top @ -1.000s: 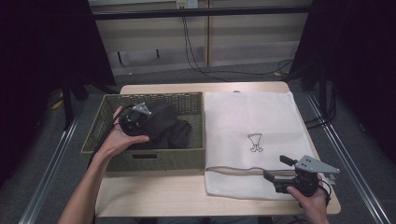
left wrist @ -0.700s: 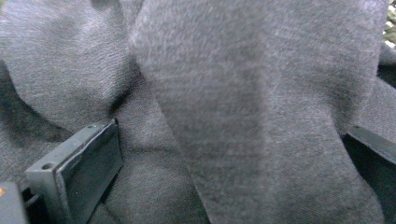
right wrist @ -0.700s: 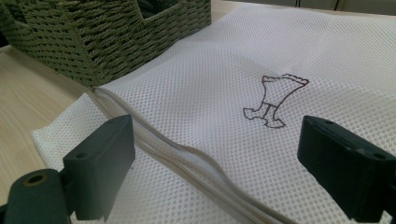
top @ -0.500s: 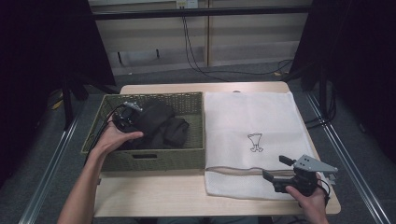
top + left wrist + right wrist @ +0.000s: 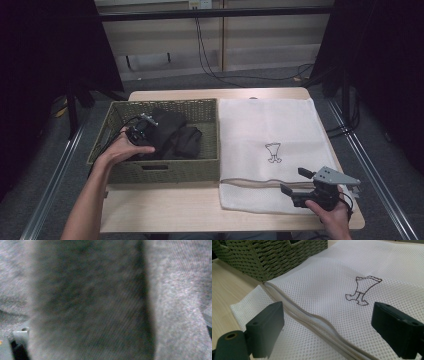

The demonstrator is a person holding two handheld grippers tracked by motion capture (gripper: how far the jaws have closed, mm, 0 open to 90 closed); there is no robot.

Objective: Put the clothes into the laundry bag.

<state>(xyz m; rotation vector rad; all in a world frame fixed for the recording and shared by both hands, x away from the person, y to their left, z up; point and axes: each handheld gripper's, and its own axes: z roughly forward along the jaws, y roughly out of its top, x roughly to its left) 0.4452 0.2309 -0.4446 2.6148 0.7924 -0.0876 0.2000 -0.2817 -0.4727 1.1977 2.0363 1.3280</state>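
Zipper (image 5: 312, 320) shows between right gripper (image 5: 327, 325) fingers, unzipped.

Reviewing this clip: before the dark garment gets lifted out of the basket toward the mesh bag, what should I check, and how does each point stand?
1. Left gripper down at the dark garment inside the wicker basket: ok.
2. Left fingers closed on fabric: cannot tell; the left gripper view is blurred cloth at close range.
3. Right gripper open over the zipper: ok.
4. Mesh bag lying flat beside the basket: ok.
5. Bag mouth open enough to take the garment: not ok; the zipper gapes only slightly.
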